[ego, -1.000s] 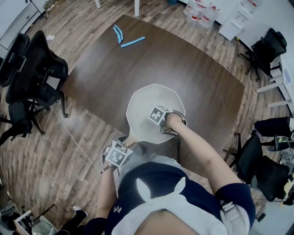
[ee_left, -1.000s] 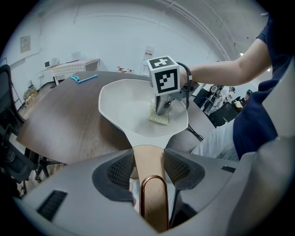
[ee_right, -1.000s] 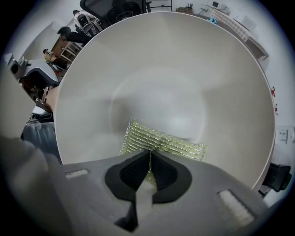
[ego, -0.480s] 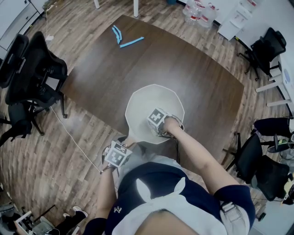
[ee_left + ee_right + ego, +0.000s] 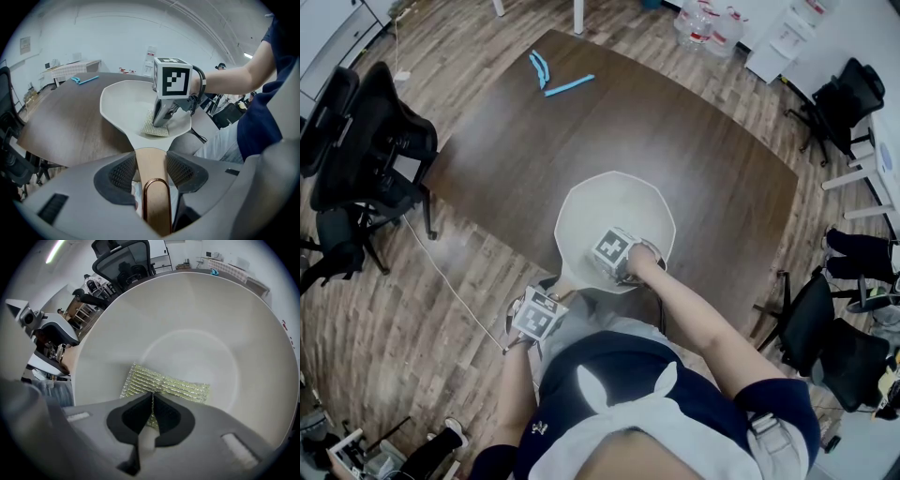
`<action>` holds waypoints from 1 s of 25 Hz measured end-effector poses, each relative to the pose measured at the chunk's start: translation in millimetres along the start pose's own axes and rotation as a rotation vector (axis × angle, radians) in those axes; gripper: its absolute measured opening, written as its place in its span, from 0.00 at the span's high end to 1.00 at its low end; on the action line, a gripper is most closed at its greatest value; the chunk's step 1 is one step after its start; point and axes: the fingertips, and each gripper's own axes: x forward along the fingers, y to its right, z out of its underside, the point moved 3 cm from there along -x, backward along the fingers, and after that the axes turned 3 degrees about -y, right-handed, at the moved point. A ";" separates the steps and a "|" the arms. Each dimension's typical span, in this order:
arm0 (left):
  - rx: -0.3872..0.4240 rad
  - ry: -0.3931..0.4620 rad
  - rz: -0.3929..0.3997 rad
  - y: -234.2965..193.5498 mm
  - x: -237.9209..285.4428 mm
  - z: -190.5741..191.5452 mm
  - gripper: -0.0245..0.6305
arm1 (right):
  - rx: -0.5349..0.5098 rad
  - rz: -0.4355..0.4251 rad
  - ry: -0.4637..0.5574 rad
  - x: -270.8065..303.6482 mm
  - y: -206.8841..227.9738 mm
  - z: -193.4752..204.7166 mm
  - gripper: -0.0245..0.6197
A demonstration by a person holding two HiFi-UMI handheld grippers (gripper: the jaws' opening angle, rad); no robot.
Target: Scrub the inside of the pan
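A cream pan (image 5: 609, 200) sits at the near edge of the dark wooden table (image 5: 694, 141). My left gripper (image 5: 536, 316) is shut on the pan's tan handle (image 5: 151, 165), which runs between its jaws (image 5: 150, 154). My right gripper (image 5: 617, 253) is inside the pan near the handle side, pointing down. It is shut on a yellow-silver scrub cloth (image 5: 171, 386) that lies flat on the pan's floor (image 5: 197, 333). In the left gripper view the cloth (image 5: 154, 127) shows under the right gripper's fingers (image 5: 161, 112).
Light blue tools (image 5: 555, 77) lie at the table's far end. Black office chairs stand left (image 5: 366, 141) and right (image 5: 844, 94) of the table. Water bottles (image 5: 708, 23) stand on the floor beyond it. A thin cable (image 5: 450, 281) runs across the wood floor at the left.
My right gripper has slid with the cloth from the pan's right side toward the near left, closer to the handle. The left gripper and the pan have stayed put.
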 end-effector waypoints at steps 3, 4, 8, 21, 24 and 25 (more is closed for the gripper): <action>0.001 -0.002 -0.001 0.7 -0.5 0.1 0.64 | -0.024 -0.004 0.018 -0.3 -5.3 -4.9 0.95; 0.001 -0.002 -0.002 0.6 -0.8 0.1 0.64 | -0.036 -0.005 0.028 -0.3 -6.7 -7.6 0.95; 0.002 -0.003 -0.004 -0.6 -1.4 -0.1 0.64 | -0.061 -0.006 0.069 -0.9 -9.9 -19.3 0.95; -0.004 -0.004 -0.009 1.0 -2.7 -1.2 0.64 | -0.084 0.013 0.180 -3.4 -6.0 -49.8 0.95; -0.007 -0.003 -0.011 0.9 -2.7 -0.8 0.64 | -0.106 0.037 0.218 -7.2 -4.7 -60.4 0.95; -0.008 -0.003 -0.011 0.9 -2.6 -0.3 0.64 | -0.113 0.046 0.236 -8.3 -4.2 -64.2 0.95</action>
